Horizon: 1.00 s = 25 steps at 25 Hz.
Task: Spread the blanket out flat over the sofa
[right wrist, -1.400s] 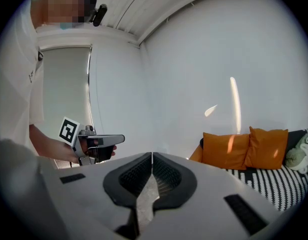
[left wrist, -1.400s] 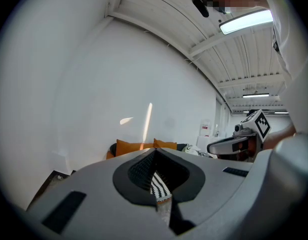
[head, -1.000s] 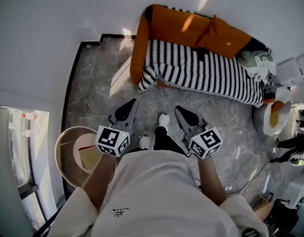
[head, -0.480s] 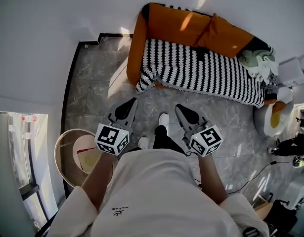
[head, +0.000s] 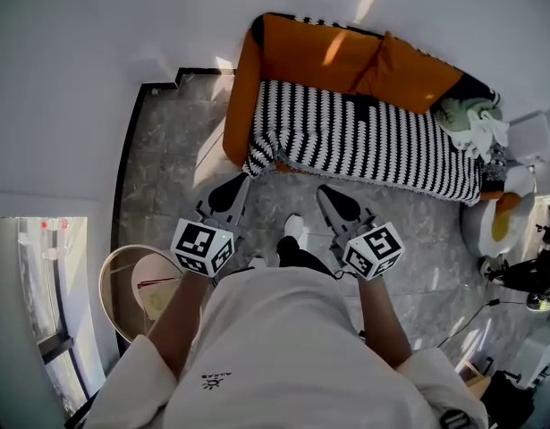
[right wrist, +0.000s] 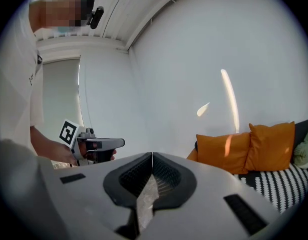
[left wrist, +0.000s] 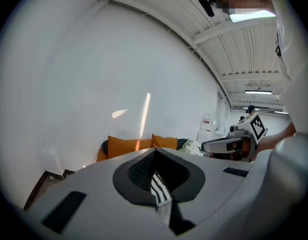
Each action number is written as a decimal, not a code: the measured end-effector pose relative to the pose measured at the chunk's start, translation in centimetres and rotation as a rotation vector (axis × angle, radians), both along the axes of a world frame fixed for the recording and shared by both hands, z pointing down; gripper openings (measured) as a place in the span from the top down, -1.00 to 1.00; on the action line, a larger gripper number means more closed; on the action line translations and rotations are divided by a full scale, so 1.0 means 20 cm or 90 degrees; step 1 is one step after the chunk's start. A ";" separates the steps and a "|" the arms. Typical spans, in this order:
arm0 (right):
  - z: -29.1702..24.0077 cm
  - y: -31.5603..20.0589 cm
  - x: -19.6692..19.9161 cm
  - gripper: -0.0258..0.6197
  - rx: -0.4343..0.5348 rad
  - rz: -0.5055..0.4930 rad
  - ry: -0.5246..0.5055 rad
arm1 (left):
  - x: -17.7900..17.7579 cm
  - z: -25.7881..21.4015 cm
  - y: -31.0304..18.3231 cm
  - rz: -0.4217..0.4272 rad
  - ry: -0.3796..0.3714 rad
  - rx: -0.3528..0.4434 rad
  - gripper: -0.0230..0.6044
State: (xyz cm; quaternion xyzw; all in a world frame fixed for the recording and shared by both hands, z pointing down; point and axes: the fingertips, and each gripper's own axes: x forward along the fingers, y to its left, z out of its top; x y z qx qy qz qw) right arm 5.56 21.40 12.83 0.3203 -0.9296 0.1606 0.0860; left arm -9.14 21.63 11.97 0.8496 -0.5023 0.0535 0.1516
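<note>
Presently held: nothing. The left gripper (head: 237, 186) has its jaws pressed together and empty, and the right gripper (head: 326, 195) is the same.
Grippers, position: side by side in front of the person, both aimed toward the sofa (head: 301, 47), over bare floor (head: 172, 150) and well apart from the cloth.
Task item: blanket (head: 364, 141), striped black and white.
Location: draped over the sofa seat, with the front hem hanging down the seat front toward the floor.
Long axis: runs along the sofa's length, from the orange armrest (head: 241, 88) to the far end, where a pale green-and-white bundle (head: 471, 119) sits. The stripes cross this axis, back to front.
Condition: mostly flat. The corner (head: 261, 153) beside the armrest is bunched and folded on itself. Whether the far end lies under the bundle cannot be told.
Step in hand, judged: approach; no grip taken yet.
Method advised: part the jaws before arriving. Take the front hem at two points well apart — one at the bunched corner. Pinch a single layer there, not the whole fold. Lift slightly, then draw the corner outward along the long axis so the cloth slides rather than drags. Keep both grippers level so the hem stays straight.
Risk, judged: pulling on one side only would skew the stripes and wrinkle the flat part.
</note>
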 end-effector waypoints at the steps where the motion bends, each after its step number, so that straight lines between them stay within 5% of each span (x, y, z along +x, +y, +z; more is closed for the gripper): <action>1: 0.00 -0.03 0.01 0.84 -0.002 -0.002 -0.001 | 0.01 -0.01 -0.03 -0.003 0.001 0.000 0.87; 25: 0.14 -0.58 0.30 0.84 -0.012 -0.087 0.003 | 0.29 0.11 -0.48 -0.077 -0.024 -0.039 0.87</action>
